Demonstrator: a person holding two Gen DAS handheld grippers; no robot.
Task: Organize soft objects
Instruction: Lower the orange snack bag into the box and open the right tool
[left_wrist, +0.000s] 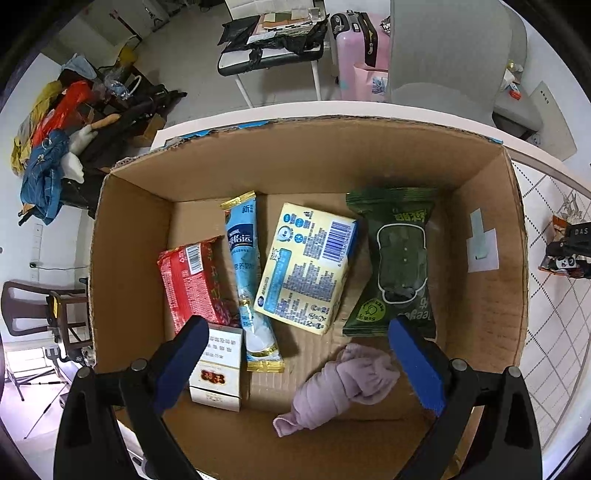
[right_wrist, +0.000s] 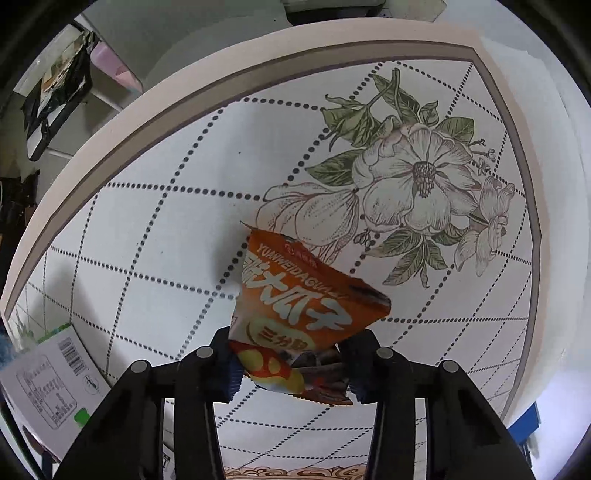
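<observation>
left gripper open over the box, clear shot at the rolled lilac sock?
Probably yes. The left gripper is open above the cardboard box, the rolled lilac sock lies uncovered between its blue pads, and nothing lies on it.

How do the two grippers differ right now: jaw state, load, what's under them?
Left gripper is open and empty; right gripper is shut on the orange crinkled snack packet. Left hangs over the brown cardboard box, above the rolled mauve sock; right is over the floral-print tablecloth. Both have black frames.
</observation>
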